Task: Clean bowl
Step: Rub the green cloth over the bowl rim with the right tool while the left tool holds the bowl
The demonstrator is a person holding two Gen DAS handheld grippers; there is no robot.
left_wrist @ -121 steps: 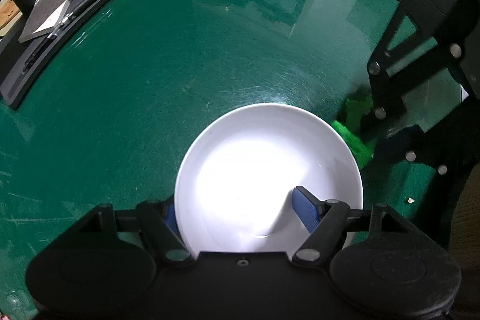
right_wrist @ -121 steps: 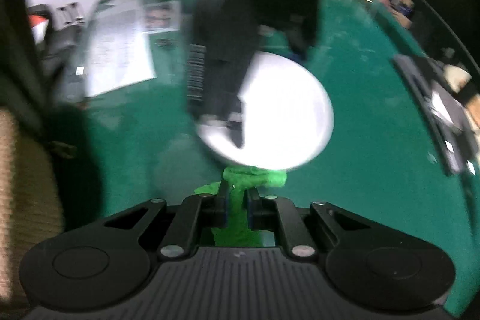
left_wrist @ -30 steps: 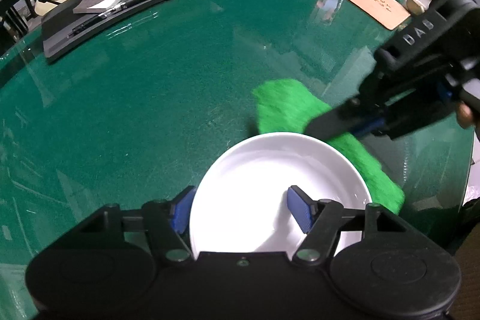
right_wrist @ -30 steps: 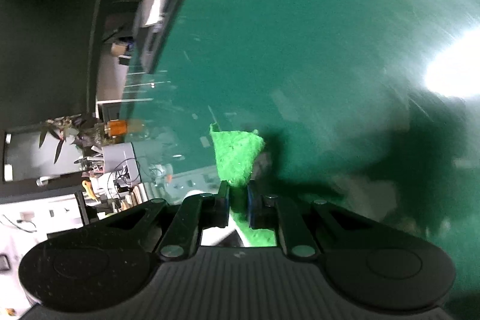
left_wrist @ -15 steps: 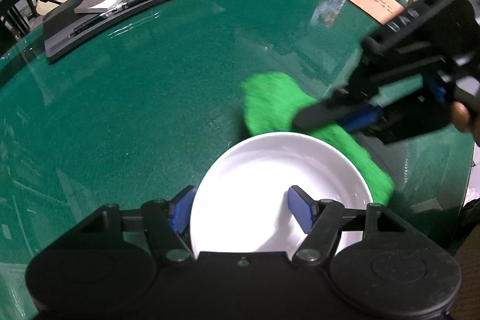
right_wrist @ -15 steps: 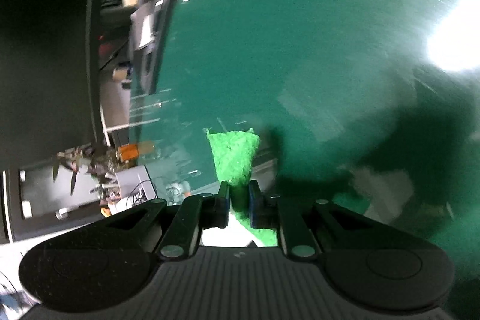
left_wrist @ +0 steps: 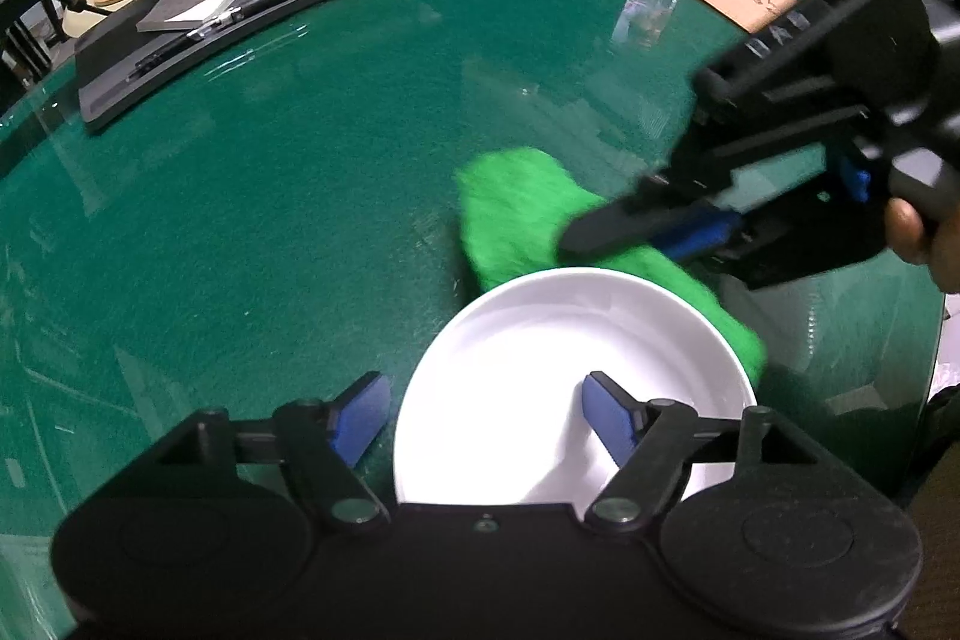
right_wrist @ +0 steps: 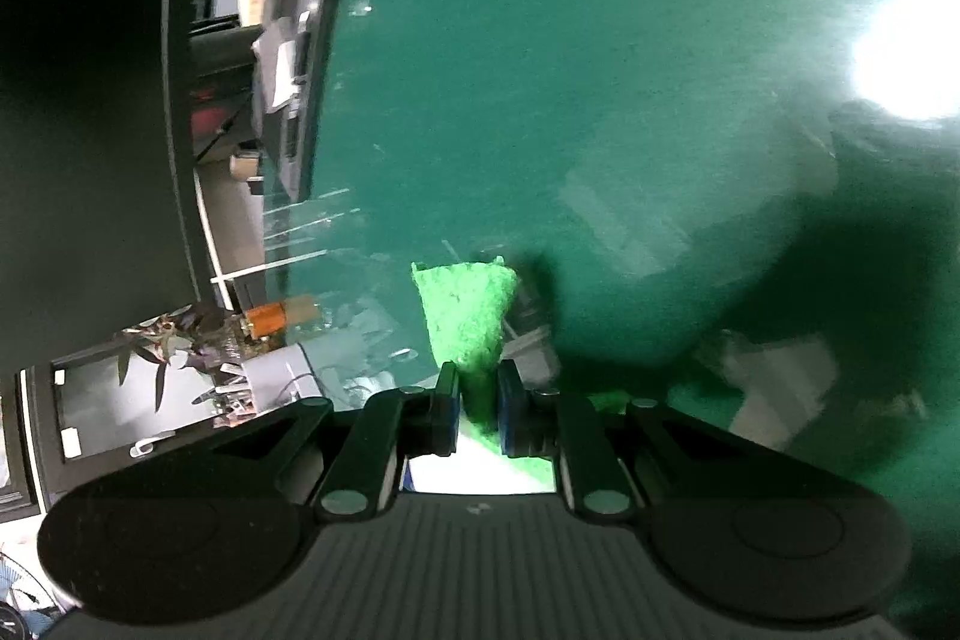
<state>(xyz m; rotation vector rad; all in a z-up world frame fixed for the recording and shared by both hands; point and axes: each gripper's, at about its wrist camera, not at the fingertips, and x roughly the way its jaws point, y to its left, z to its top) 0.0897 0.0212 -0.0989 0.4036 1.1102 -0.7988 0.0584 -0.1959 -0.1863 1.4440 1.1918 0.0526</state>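
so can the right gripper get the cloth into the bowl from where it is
Probably yes. The right gripper, shut on the green cloth, hangs just beyond the white bowl, whose far rim is unblocked; the left gripper only straddles the near edge.

Counter (left_wrist: pixel 300 196) lay open left and centre. Right hand-held gripper (left_wrist: pixel 576 235) and green cloth (left_wrist: pixel 516 214) blocked the bowl's (left_wrist: pixel 540 328) far rim; monitor stand (left_wrist: pixel 198 34) occupied far left.

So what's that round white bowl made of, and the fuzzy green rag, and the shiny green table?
The round white bowl looks like glazed ceramic, though it could be hard plastic: smooth and glossy. The fuzzy green rag looks like soft microfibre cloth: nubbly, matte, folding limply. The shiny green table seems to be green felt under a glass sheet: it mirrors lights and shows fine scratches.
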